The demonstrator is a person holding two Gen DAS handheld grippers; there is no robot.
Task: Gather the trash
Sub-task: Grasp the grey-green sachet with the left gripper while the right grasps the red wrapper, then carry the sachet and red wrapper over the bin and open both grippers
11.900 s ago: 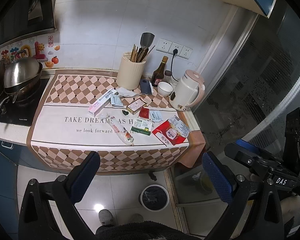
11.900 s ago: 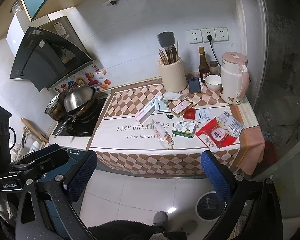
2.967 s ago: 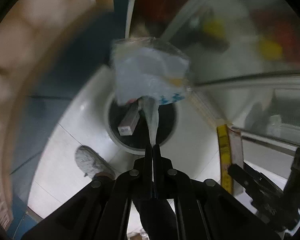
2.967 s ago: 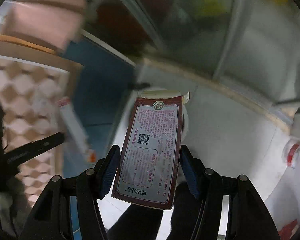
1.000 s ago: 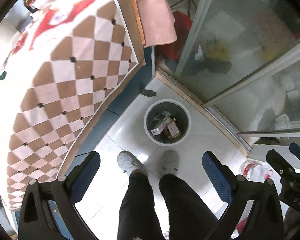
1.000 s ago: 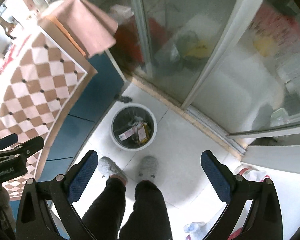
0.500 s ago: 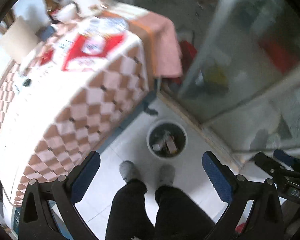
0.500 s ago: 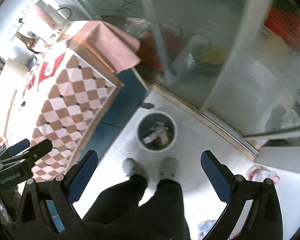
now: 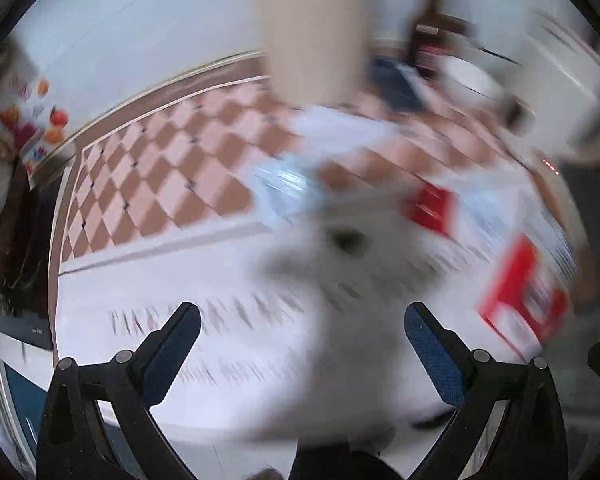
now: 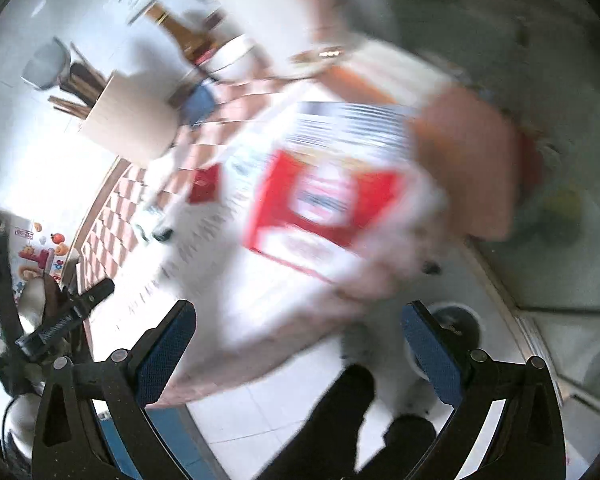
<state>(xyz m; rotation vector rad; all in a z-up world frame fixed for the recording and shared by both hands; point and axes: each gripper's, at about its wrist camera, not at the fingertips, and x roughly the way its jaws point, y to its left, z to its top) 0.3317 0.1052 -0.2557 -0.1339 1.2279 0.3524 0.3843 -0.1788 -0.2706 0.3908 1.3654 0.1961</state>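
Note:
Both views are blurred by motion. My left gripper (image 9: 302, 354) is open and empty above the counter's white cloth (image 9: 188, 292). Ahead of it lie a pale blue wrapper (image 9: 284, 184), a small dark scrap (image 9: 346, 238), a small red packet (image 9: 430, 206) and a large red and white bag (image 9: 528, 300). My right gripper (image 10: 296, 354) is open and empty in front of the counter's edge. The red and white bag (image 10: 328, 204) lies just ahead of it, the small red packet (image 10: 204, 186) further left. The white trash bin (image 10: 456, 328) stands on the floor near the right finger.
A beige utensil holder (image 9: 314, 36) (image 10: 128, 120), a dark bottle (image 9: 430, 32), a white bowl (image 9: 468, 80) and a kettle (image 9: 576, 108) stand at the back of the counter. A stove (image 9: 20, 240) is at the left. The person's legs (image 10: 340, 428) stand below.
Both grippers have swung up from looking down at the bin and floor to face the counter. Both stay open and empty.

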